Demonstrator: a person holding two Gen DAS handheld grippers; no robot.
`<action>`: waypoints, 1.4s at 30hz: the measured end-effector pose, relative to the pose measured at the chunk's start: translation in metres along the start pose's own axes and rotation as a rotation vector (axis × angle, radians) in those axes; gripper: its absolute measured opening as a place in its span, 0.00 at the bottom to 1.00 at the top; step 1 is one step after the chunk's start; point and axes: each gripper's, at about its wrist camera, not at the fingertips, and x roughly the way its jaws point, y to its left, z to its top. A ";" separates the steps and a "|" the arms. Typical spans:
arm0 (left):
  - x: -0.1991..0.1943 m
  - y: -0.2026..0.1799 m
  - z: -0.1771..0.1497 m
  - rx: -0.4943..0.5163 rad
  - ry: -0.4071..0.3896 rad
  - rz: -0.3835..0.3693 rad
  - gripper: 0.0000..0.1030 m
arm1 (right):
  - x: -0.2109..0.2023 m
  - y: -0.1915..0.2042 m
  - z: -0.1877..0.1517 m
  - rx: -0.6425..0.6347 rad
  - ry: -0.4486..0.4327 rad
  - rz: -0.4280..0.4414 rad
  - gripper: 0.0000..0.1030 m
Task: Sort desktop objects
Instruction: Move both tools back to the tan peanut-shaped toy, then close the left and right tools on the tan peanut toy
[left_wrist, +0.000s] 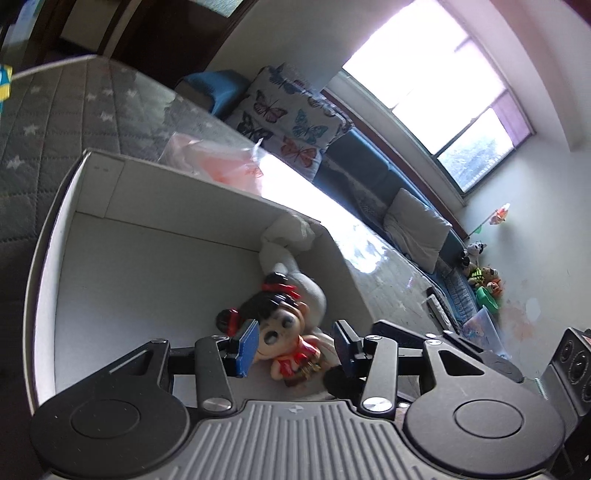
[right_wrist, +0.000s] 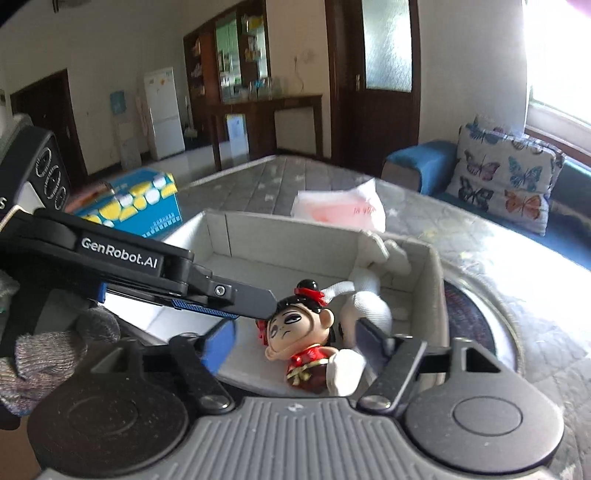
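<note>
A small doll figure (left_wrist: 284, 332) with black hair buns, red ribbons and a red outfit lies in a grey cardboard box (left_wrist: 147, 236), next to a rolled white cloth (left_wrist: 284, 254). My left gripper (left_wrist: 295, 345) is open, its blue pads on either side of the doll's head, not closed on it. In the right wrist view the doll (right_wrist: 299, 332) lies between the open fingers of my right gripper (right_wrist: 295, 343). The left gripper (right_wrist: 221, 295) reaches in from the left, its fingertip by the doll's head. The box (right_wrist: 436, 280) and white cloth (right_wrist: 369, 306) show there too.
The box sits on a grey star-quilted table cover (left_wrist: 55, 122). A pink plastic bag (right_wrist: 340, 210) lies behind the box. A blue and yellow carton (right_wrist: 140, 206) stands at left. A butterfly cushion (right_wrist: 506, 177) rests on a blue sofa.
</note>
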 end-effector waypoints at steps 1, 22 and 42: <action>-0.004 -0.004 -0.003 0.013 -0.005 -0.003 0.46 | -0.007 0.002 -0.001 -0.002 -0.013 -0.007 0.77; -0.053 -0.040 -0.087 0.115 -0.015 -0.038 0.46 | -0.113 0.030 -0.091 0.042 -0.118 -0.094 1.00; -0.044 -0.021 -0.118 0.078 0.044 0.002 0.46 | -0.077 0.054 -0.129 0.066 0.010 -0.010 0.95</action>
